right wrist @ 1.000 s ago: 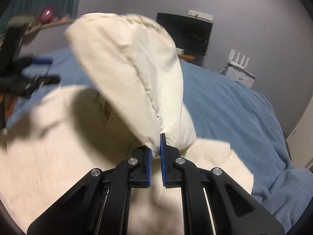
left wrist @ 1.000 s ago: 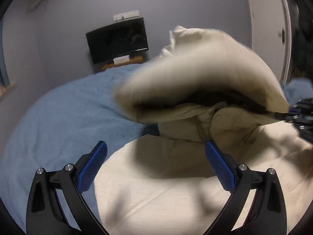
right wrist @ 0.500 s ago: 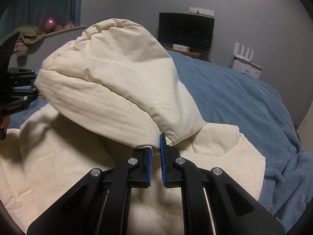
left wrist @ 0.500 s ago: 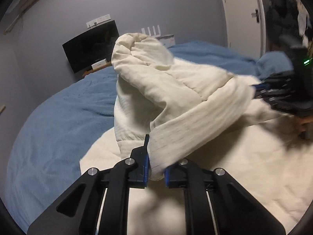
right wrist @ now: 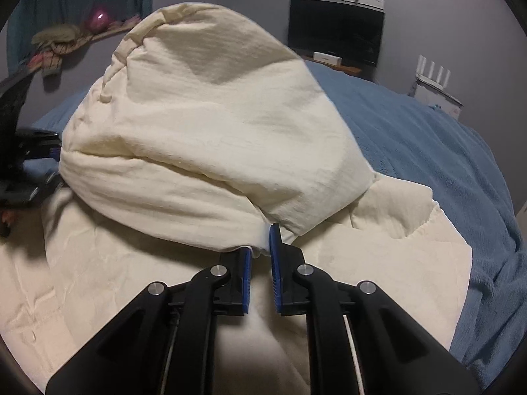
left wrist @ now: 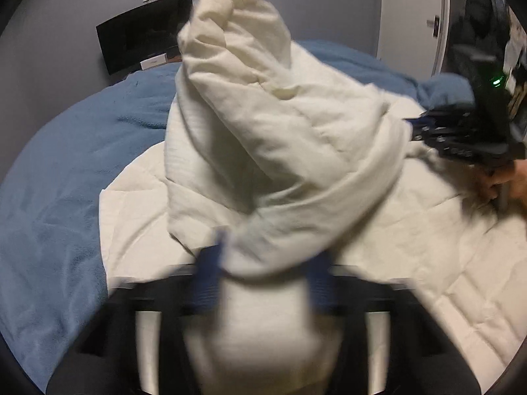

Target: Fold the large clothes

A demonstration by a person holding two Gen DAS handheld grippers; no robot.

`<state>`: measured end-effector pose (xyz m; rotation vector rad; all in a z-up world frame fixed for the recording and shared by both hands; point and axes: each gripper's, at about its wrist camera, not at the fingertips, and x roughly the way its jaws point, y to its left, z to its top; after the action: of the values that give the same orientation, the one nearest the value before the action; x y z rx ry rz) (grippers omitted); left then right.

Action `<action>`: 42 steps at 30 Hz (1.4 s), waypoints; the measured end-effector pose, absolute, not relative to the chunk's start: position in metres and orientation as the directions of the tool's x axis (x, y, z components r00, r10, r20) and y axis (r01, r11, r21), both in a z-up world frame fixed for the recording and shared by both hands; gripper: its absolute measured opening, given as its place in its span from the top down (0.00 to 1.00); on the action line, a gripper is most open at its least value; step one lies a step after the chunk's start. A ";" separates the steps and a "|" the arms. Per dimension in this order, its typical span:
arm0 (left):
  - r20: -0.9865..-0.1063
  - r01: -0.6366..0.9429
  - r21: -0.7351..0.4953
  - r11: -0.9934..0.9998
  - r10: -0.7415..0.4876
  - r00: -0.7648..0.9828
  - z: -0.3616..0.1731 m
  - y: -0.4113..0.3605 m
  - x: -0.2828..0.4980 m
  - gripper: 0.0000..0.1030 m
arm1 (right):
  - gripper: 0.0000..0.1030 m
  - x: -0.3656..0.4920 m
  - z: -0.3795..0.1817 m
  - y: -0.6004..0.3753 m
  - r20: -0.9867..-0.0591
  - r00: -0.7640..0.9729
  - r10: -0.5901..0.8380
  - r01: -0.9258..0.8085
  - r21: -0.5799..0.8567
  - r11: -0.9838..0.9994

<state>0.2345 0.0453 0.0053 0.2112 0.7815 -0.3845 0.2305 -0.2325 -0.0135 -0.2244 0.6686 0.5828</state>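
the cream padded garment (right wrist: 204, 125) lies spread on the blue bed cover (right wrist: 444, 164), with one section lifted into a puffy hump that hangs between the two grippers. the lifted fold runs crosswise from one gripper to the other, and the flat part of the garment lies below and ahead of both.

the right gripper (right wrist: 262, 253) has its jaws clamped together on the lower edge of the hump, with a thin lip of cloth pinched between the blue pads. in the left wrist view it shows at the far right, gripping that end, with the person's hand (left wrist: 507, 181) behind it.

the left gripper (left wrist: 263, 263) is blurred. its jaws have just been opening and now stand apart, with the rounded hem of the fold between the pads; it looks released rather than pressed.

judging from this, the right hand is the one that carries the fold, and the next move turns on lowering its end forward onto the flat layer so that the hump settles straight.

no containers are in view. a dark screen (right wrist: 336, 33) stands by the far wall.
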 end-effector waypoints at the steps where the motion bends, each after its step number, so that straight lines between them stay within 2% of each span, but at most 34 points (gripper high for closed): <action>1: -0.703 0.419 0.044 0.907 -0.270 0.658 0.009 0.046 0.231 0.23 | 0.93 0.232 -0.012 -0.235 -0.636 0.637 0.436 -0.566 -0.002 0.824; 4: -0.688 0.438 0.031 0.898 -0.299 0.661 0.018 0.046 0.227 0.22 | 0.93 0.231 -0.013 -0.237 -0.634 0.637 0.439 -0.553 0.021 0.833; 8: -0.649 0.424 -0.144 0.894 -0.409 0.641 0.036 0.051 0.228 0.15 | 0.93 0.231 -0.016 -0.233 -0.642 0.638 0.424 -0.554 -0.002 0.832; 11: -0.643 0.387 -0.240 0.890 -0.444 0.624 0.037 0.049 0.240 0.16 | 0.93 0.229 -0.019 -0.226 -0.647 0.646 0.406 -0.556 -0.034 0.831; 12: -0.656 0.380 -0.274 0.883 -0.461 0.598 0.033 0.048 0.247 0.19 | 0.93 0.228 -0.018 -0.224 -0.648 0.647 0.402 -0.555 -0.038 0.831; 13: -0.661 0.385 -0.303 0.871 -0.484 0.574 0.028 0.047 0.253 0.34 | 0.93 0.229 -0.018 -0.222 -0.649 0.649 0.397 -0.553 -0.043 0.832; 14: -0.670 0.398 -0.337 0.853 -0.514 0.535 0.022 0.043 0.256 0.61 | 0.91 0.228 -0.019 -0.220 -0.650 0.650 0.394 -0.551 -0.046 0.834; 16: -0.688 0.396 -0.352 0.848 -0.521 0.505 0.012 0.044 0.257 0.72 | 0.86 0.227 -0.017 -0.219 -0.656 0.643 0.395 -0.560 -0.051 0.827; 17: -0.687 0.395 -0.374 0.839 -0.537 0.490 0.008 0.047 0.258 0.75 | 0.79 0.226 -0.017 -0.219 -0.662 0.634 0.399 -0.567 -0.048 0.822; 18: -0.679 0.391 -0.396 0.831 -0.551 0.485 0.006 0.050 0.256 0.76 | 0.74 0.227 -0.016 -0.220 -0.677 0.617 0.400 -0.578 -0.046 0.815; 20: -0.634 0.369 -0.487 0.792 -0.611 0.474 0.010 0.065 0.249 0.77 | 0.44 0.226 -0.014 -0.224 -0.702 0.570 0.426 -0.613 -0.019 0.790; 21: -0.602 0.362 -0.540 0.760 -0.649 0.465 0.013 0.073 0.250 0.77 | 0.42 0.222 -0.011 -0.226 -0.705 0.536 0.464 -0.650 0.006 0.760; 24: -0.533 0.365 -0.625 0.690 -0.719 0.446 0.022 0.079 0.248 0.78 | 0.42 0.206 0.003 -0.224 -0.685 0.512 0.519 -0.718 -0.009 0.696; 28: -0.591 0.327 -0.618 0.715 -0.696 0.407 0.011 0.081 0.251 0.79 | 0.42 0.200 0.027 -0.215 -0.606 0.506 0.613 -0.734 0.071 0.676; 30: -0.629 0.283 -0.616 0.735 -0.676 0.384 -0.003 0.084 0.256 0.80 | 0.42 0.201 0.031 -0.199 -0.599 0.516 0.612 -0.727 0.071 0.682; 35: -0.688 0.277 -0.553 0.786 -0.618 0.381 -0.011 0.077 0.260 0.80 | 0.42 0.210 0.014 -0.151 -0.649 0.500 0.574 -0.730 0.041 0.683; 38: -0.697 0.286 -0.533 0.796 -0.605 0.386 -0.010 0.072 0.261 0.78 | 0.42 0.214 -0.013 -0.128 -0.712 0.500 0.493 -0.723 -0.030 0.690; 42: -0.697 0.324 -0.476 0.818 -0.575 0.428 0.005 0.060 0.259 0.70 | 0.42 0.223 -0.035 -0.132 -0.734 0.452 0.506 -0.703 0.055 0.709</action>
<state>0.2588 0.0603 0.0053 -0.2876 0.9785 -0.5714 0.2234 -0.1325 -0.0347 -0.2741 0.8042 0.7582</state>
